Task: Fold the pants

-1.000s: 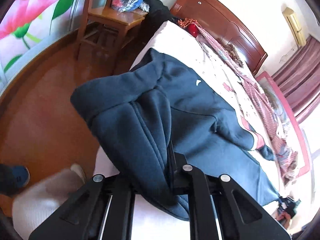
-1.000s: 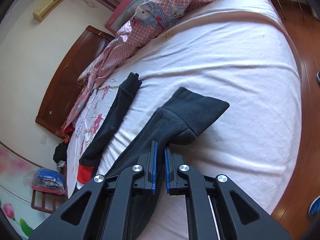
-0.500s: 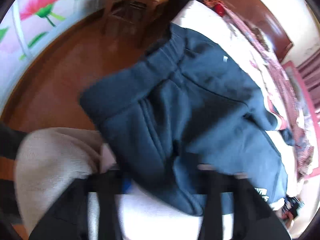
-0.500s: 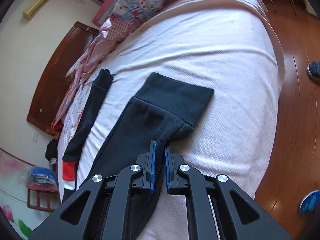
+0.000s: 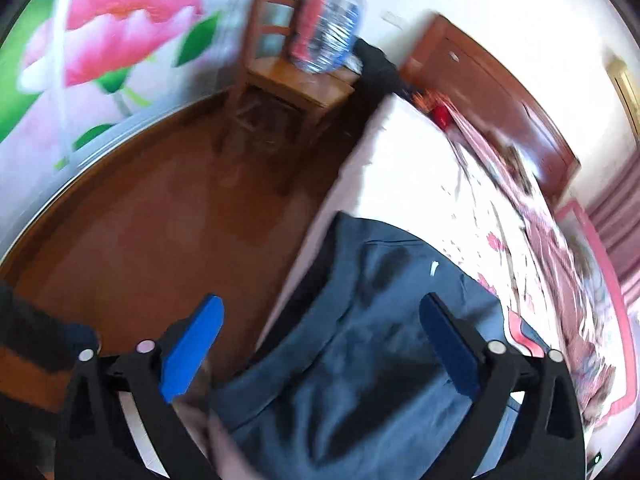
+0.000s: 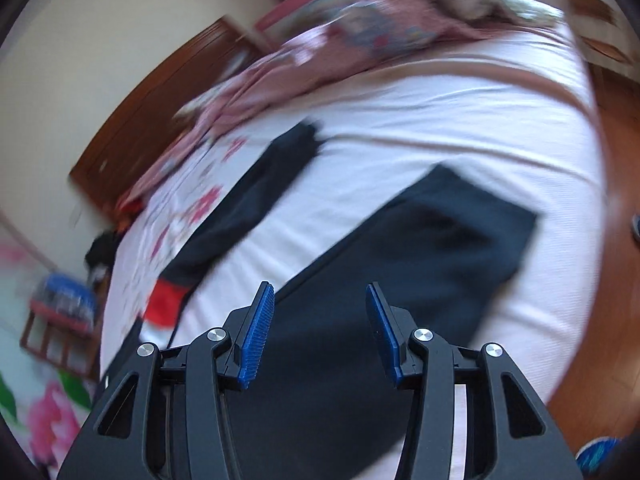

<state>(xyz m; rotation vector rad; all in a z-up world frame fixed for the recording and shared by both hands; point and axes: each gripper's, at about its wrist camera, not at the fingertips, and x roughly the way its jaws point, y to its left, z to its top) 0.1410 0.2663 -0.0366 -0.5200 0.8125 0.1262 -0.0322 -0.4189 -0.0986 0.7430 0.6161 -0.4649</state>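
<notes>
The dark blue pants [image 5: 360, 344] lie spread on the bed [image 6: 460, 120], waist end at the bed's near edge by the wooden floor, one leg reaching across the white sheet towards the far side; they seem laid flat so that a fold can be made cleanly. The left gripper [image 5: 320, 344] hangs above the waist end with its jaws opening to nearly their widest; cloth shows below the gap but neither blue pad presses on it, so it holds nothing. The right gripper [image 6: 320, 332] hangs over the leg [image 6: 440, 240], jaws opening and about half apart, the cloth beneath them and not pinched. Farther in on the bed from the leg lies a second dark strip with a red patch [image 6: 168, 304]; whether it is the other leg or a separate garment is unclear. Both views are smeared by motion; the pants' middle is cut off by the frames, and the pink bedding [image 6: 320, 52] near the headboard [image 5: 500, 92] is hard to read.
</notes>
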